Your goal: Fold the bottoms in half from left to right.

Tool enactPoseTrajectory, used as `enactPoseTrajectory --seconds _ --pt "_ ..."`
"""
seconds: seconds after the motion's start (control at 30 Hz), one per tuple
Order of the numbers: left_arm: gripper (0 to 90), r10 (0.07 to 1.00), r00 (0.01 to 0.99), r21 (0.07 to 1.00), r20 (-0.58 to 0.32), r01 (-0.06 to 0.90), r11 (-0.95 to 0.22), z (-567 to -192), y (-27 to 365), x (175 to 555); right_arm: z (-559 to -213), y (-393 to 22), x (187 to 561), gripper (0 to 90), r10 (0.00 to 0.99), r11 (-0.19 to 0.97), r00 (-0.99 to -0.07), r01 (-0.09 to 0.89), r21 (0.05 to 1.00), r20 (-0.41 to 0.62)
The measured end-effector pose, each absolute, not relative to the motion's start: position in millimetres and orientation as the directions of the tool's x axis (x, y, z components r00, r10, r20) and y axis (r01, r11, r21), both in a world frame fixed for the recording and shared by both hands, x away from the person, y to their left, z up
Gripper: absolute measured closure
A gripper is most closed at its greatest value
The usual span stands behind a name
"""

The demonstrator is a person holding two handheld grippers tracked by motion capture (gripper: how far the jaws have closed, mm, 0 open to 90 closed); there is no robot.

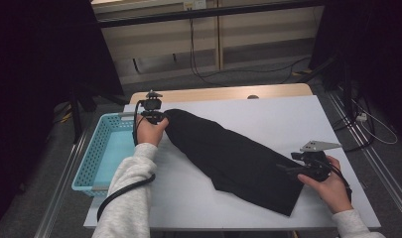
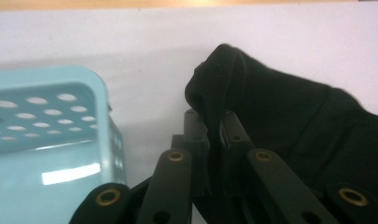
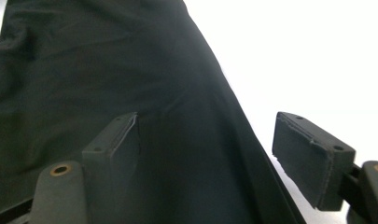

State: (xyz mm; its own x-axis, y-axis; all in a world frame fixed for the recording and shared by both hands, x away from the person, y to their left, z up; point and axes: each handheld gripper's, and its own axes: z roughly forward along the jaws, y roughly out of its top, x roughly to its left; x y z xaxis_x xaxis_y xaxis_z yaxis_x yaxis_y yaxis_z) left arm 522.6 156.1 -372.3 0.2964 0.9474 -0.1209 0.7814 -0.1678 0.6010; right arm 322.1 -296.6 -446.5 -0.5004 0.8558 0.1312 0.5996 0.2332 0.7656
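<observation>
- Black cloth [image 1: 233,158] lies slantwise across the white table [image 1: 288,119], one end near the blue basket [image 1: 101,148], the other close to the person's front right edge.
- Left gripper [image 1: 156,116] has its jaws pressed together, pinching a bunched corner of the cloth at the basket end.
- Right gripper [image 1: 293,170] stands spread at the opposite end; its pads [image 3: 113,140] straddle the cloth's edge without pressing on it.
- To do this well, I judge the right gripper should take a firm bite of the hem before any lift, so both ends rise together and the cloth does not drag or slump.
- Keeping the pinched corner clear of the basket rim would likely avoid a snag.
- Left gripper view shows the fold [image 2: 214,88] squeezed between the pads and the basket just beside it; the high view gives the cloth's whole lie instead.
- Right gripper view shows the open gap and one pad resting against the cloth.
</observation>
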Motion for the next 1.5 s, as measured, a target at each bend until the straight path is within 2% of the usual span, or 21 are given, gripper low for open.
enactPoseTrajectory --seconds 0.2,0.9,1.23,1.5 --pt "84.3 0.941 0.305 0.606 -0.149 0.780 -0.157 -368.4 157.5 521.4 -446.1 -295.1 322.0 23.0 0.853 0.235 -0.505 0.598 0.766 0.133" --pt "84.2 0.801 0.555 0.652 -0.225 0.697 -0.300 -376.7 86.3 472.8 -446.3 -290.0 321.0 22.9 0.844 0.245 -0.520 0.595 0.765 0.134" --pt "84.2 0.769 0.576 0.645 -0.276 0.705 -0.296 -403.0 72.8 458.2 -445.6 -288.6 320.5 22.8 0.842 0.248 -0.523 0.592 0.767 0.132" --pt "84.1 0.732 0.610 0.663 -0.303 0.686 -0.298 -409.8 75.0 445.8 -445.3 -288.8 319.6 22.8 0.842 0.245 -0.522 0.595 0.766 0.136"
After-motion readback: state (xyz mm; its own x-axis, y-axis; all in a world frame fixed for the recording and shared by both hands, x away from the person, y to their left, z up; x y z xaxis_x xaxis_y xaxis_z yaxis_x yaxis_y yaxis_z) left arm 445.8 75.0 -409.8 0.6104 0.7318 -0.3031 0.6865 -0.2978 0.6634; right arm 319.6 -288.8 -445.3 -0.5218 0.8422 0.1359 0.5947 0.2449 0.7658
